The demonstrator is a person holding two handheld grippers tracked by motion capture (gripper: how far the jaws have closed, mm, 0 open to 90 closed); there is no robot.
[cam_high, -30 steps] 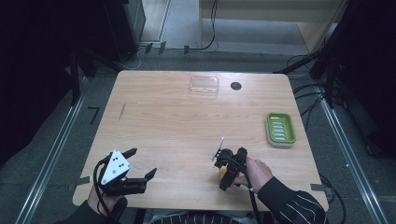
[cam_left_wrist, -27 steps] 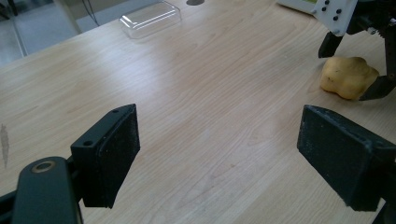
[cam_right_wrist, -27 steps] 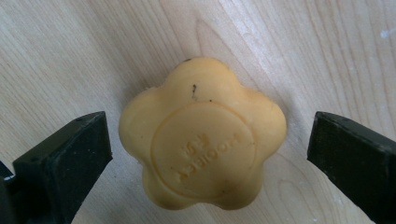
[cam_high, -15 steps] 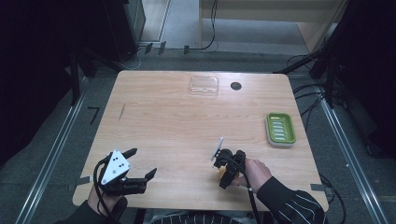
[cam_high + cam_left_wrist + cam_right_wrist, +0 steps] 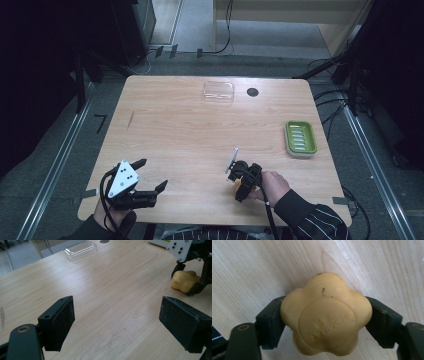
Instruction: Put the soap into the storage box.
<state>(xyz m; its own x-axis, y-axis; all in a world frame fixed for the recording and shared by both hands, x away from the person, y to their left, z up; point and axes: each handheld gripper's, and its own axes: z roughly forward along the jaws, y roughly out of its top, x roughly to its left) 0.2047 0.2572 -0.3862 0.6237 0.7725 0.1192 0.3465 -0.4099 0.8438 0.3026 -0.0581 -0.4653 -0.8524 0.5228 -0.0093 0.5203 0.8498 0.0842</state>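
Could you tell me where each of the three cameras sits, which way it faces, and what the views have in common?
High view: above the person's side, looking forward and down on the table; both forearms, left gripper, right gripper.
Left gripper view: on the left gripper, looking across the table between its wide-apart jaws.
Right gripper view: on the right gripper, looking down at the yellow soap between its jaws.
Shared: the soap, the clear lid.
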